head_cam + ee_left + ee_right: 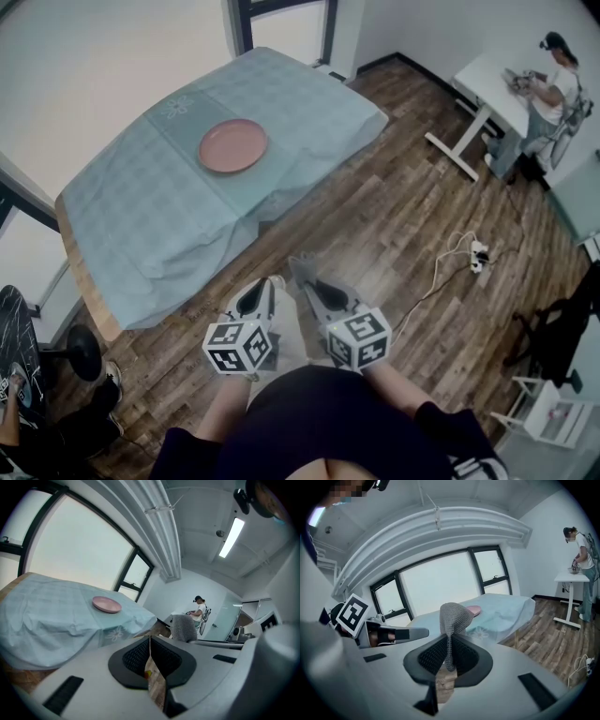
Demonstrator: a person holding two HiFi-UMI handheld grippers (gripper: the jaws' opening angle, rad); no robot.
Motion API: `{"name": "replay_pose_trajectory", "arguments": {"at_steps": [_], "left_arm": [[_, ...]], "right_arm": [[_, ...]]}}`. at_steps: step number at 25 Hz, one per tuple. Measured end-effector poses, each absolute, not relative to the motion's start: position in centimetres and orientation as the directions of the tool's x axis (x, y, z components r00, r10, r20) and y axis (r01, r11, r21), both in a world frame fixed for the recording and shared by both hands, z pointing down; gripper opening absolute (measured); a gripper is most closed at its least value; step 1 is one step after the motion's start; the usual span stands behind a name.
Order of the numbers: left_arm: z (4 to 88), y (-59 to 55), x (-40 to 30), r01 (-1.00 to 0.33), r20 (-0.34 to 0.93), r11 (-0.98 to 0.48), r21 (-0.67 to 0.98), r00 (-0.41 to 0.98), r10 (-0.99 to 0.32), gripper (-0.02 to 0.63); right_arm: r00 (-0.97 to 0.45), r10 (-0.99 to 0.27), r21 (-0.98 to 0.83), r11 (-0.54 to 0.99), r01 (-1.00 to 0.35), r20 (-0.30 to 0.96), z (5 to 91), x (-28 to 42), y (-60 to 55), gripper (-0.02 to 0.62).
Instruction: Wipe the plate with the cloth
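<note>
A pink plate [232,145] lies on a table draped in a pale blue tablecloth [141,216], well ahead of both grippers. My right gripper [304,272] is shut on a grey knit cloth [453,618], which stands up from the jaws and hides part of the plate [475,610] in the right gripper view. My left gripper [266,287] hangs just to its left, shut with nothing between its pads [150,641]. In the left gripper view the plate [107,604] shows far off and the cloth [183,627] close on the right. Both grippers are over the wooden floor, short of the table.
The table's near edge and hanging tablecloth [202,281] lie between me and the plate. A power strip with cables [478,255] lies on the floor to the right. A person stands at a white desk [487,84] at the far right. A black stool base [80,352] sits at the left.
</note>
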State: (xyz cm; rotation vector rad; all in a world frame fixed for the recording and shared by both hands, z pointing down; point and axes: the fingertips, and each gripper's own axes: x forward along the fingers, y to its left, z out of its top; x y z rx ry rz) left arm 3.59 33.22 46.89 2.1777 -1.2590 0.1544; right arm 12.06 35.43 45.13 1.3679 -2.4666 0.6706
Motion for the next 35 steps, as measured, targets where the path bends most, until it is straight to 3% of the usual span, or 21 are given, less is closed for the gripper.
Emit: {"name": "replay_pose_trajectory", "arguments": {"at_steps": [35], "left_arm": [[47.2,3.9,-4.0,-0.845,0.419,-0.317,0.431,0.498,-0.759,0.021]], "right_arm": [[-0.515,-0.752,-0.282,0.432,-0.857,0.412,43.6,7.0,5.2,0.032]]}}
